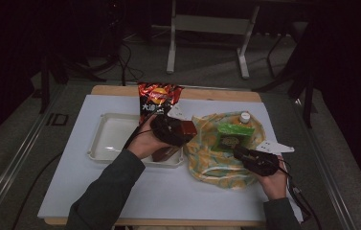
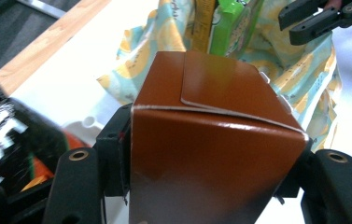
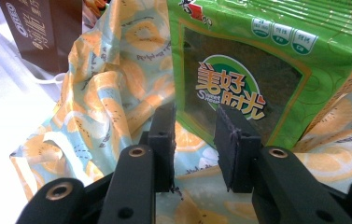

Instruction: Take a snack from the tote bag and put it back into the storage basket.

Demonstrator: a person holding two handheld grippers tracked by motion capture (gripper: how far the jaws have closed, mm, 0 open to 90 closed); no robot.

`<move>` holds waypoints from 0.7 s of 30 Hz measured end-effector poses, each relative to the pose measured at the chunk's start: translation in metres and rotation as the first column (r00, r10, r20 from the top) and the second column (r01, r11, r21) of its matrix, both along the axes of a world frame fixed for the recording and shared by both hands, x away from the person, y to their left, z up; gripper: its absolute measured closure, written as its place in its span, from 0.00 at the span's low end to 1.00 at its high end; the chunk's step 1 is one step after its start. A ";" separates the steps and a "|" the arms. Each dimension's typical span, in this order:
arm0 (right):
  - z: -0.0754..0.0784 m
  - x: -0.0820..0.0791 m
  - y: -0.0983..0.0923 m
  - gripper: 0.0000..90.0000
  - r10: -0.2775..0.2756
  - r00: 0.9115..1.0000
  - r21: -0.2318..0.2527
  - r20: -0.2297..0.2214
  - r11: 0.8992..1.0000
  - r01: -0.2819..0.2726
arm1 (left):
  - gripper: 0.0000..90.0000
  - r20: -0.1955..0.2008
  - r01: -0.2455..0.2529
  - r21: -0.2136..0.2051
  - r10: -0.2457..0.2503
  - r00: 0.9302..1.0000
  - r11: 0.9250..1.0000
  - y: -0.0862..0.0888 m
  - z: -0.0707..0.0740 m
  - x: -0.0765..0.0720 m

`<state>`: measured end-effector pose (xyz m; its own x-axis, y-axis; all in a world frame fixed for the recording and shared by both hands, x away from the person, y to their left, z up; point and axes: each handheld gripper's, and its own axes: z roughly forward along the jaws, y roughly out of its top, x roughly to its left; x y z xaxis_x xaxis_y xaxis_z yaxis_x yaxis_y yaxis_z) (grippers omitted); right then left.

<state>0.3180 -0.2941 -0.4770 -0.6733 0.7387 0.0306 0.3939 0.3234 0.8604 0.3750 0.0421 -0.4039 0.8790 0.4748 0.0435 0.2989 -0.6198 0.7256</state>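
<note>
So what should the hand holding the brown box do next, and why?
Probably lower the brown box a little more into the white tray and then let go. The left gripper clamps the box by its sides at the tray's right end, beside the fruit-print bag. The right gripper waits open at the green packet.

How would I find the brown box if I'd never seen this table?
Look at the white tray on the table's left half. At its right edge the left gripper holds the brown box between its jaws. It is the one plain, glossy brown carton, beside the red chip bag and fruit-print bag.
</note>
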 end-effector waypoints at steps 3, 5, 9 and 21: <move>0.000 0.000 0.000 0.76 0.002 1.000 0.000 0.001 1.000 -0.002 | 0.42 -0.003 0.009 0.005 -0.009 1.000 1.000 -0.005 -0.002 0.000; 0.000 0.000 0.000 0.76 0.002 1.000 0.000 0.000 1.000 -0.002 | 0.41 -0.005 0.012 0.002 -0.012 1.000 1.000 -0.007 -0.003 0.001; 0.000 0.000 0.000 0.75 0.001 1.000 -0.001 -0.001 1.000 -0.001 | 0.41 -0.010 0.015 -0.006 -0.015 1.000 1.000 -0.009 -0.005 0.001; 0.000 0.000 0.000 0.72 0.003 1.000 -0.004 0.001 1.000 -0.003 | 0.40 -0.025 0.045 0.004 -0.044 0.999 0.999 -0.016 -0.014 0.000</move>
<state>0.3181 -0.2939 -0.4774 -0.6753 0.7370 0.0273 0.3922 0.3275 0.8596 0.3749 0.0258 -0.4176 0.9001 0.4350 0.0238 0.2886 -0.6362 0.7155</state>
